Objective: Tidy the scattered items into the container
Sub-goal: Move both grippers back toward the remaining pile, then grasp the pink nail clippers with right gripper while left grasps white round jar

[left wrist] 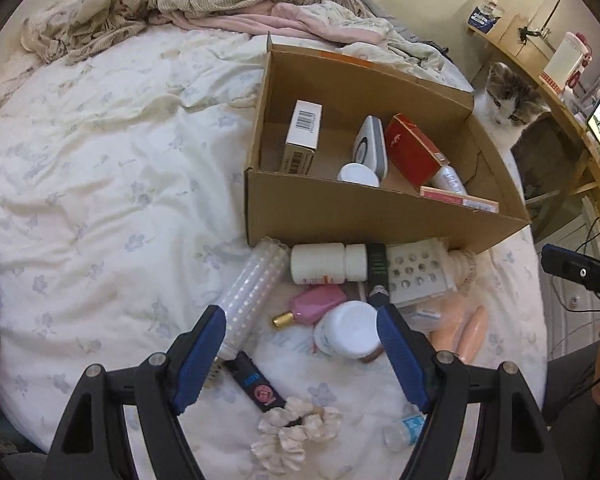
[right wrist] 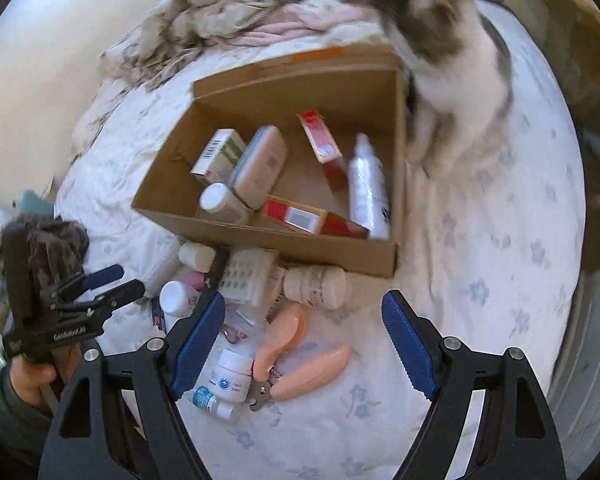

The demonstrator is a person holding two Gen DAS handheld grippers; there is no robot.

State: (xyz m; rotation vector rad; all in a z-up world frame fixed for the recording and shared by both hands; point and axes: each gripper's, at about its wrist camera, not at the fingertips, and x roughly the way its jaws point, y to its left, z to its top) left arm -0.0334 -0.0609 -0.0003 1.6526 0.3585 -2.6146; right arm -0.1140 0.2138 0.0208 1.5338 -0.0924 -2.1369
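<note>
Six items or so already lying in box (left wrist: 380, 216): cartons, bottles, a case. Roughly ten more left loose on bed (left wrist: 100, 160), heaped against near wall of box, ahead of both grippers. Task judged near half done.

Left gripper (left wrist: 300, 320): wide, empty, poised over white jar (left wrist: 348, 332); pink bottle (left wrist: 316, 308) just beyond, ribbed tube (left wrist: 252, 296) by its left finger, scrunchie (left wrist: 296, 432) underneath.

Right gripper (right wrist: 304, 328): wide, empty, above clippers (right wrist: 296, 360) and small tub (right wrist: 232, 376).

Left view alone: scrunchie, black lighter (left wrist: 256, 384), shelf and screen far right. Right view alone: full floor of box, clippers whole, left gripper from outside. Cat (right wrist: 452, 80) at far right corner of box, sharp in left view, blurred in right.
</note>
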